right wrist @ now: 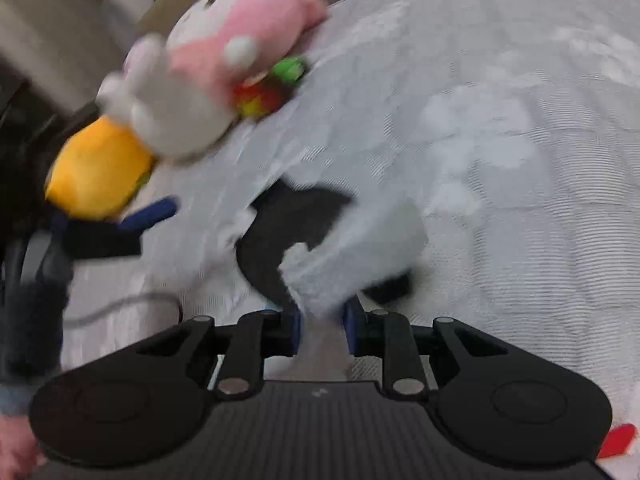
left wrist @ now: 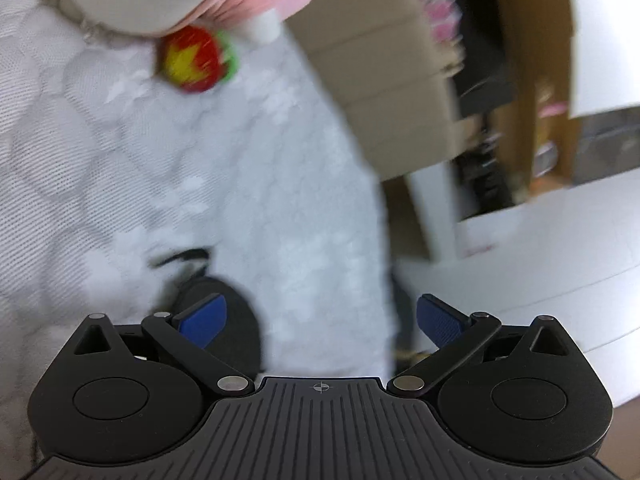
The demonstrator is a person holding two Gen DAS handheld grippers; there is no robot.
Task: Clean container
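Right gripper [right wrist: 322,330] fingers pinch a white cloth [right wrist: 352,268]; left gripper [left wrist: 320,320] fingers gape empty.

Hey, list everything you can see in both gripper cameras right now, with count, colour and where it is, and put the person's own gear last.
Bedcover: one, white, textured, under everything.
Cloth: one, pale grey-white, pinched in the right gripper, over the black object.
Black object: one, rounded, on the bedcover; blurred, unclear what it is.
Plush toy: one, pink and white, on the bedcover.
Strawberry charm: one, red, yellow and green, beside the plush.
Yellow plush: one, below the pink one.
Cardboard boxes: several, tan, beside the bed.
Left gripper: black, blue pads, open.
Right gripper: black, shut on cloth.
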